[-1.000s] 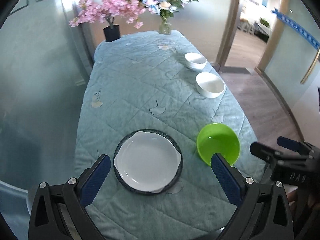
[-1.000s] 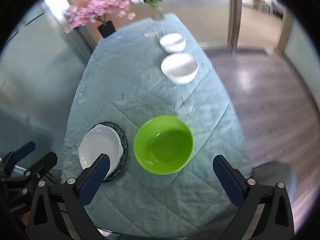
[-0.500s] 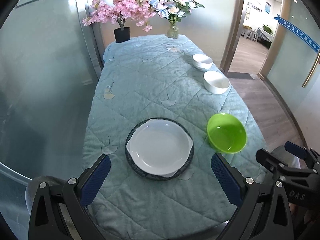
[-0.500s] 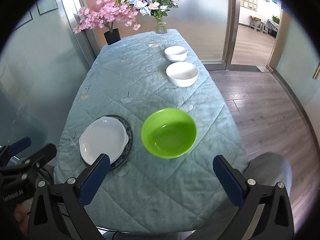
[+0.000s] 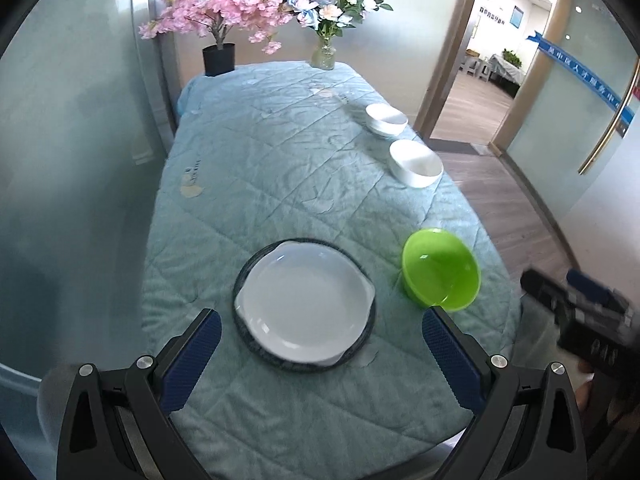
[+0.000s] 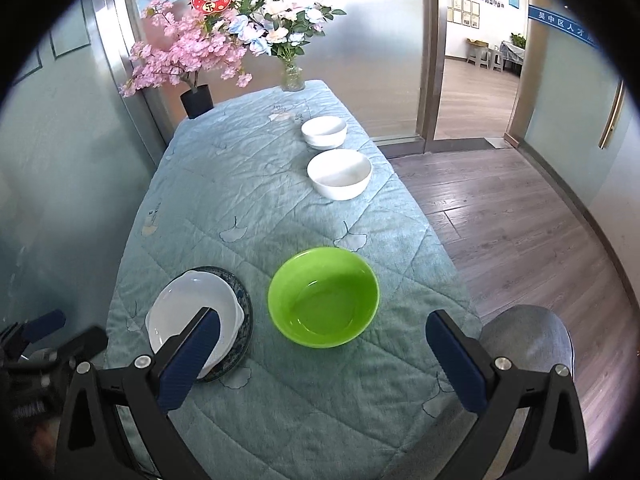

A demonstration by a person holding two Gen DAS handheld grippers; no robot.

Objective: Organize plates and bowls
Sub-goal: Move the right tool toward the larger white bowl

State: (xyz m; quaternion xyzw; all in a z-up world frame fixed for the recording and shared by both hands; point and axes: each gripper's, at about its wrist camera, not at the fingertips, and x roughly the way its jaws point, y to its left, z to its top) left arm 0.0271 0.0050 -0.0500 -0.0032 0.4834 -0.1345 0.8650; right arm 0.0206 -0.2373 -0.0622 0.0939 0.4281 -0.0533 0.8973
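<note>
2 grippers hang above the near end of a long table draped in a quilted pale blue-green cloth printed with scattered leaf shapes. The left gripper has its blue-padded fingers spread wide and holds nothing; between them lies a white plate with small lugs, resting on a darker plate whose rim shows all round it. The right gripper is likewise wide apart and empty, framing a green bowl that sits just right of the stacked plates, near the table's right edge but not touching them.

Farther along the right side stand 2 more sets of white dishes: a single white bowl, and beyond it a white bowl stack, apparently 2 nested, though the count is hard to tell. Both are well apart from the green bowl.

At the far end a black pot of pink blossom stands at the left corner and a glass vase of mixed flowers at the right. Frosted glass panels run along the left and behind the table. To the right is wood-plank flooring and an open doorway into a brighter room. A grey rounded seat sits by the table's near right corner.
</note>
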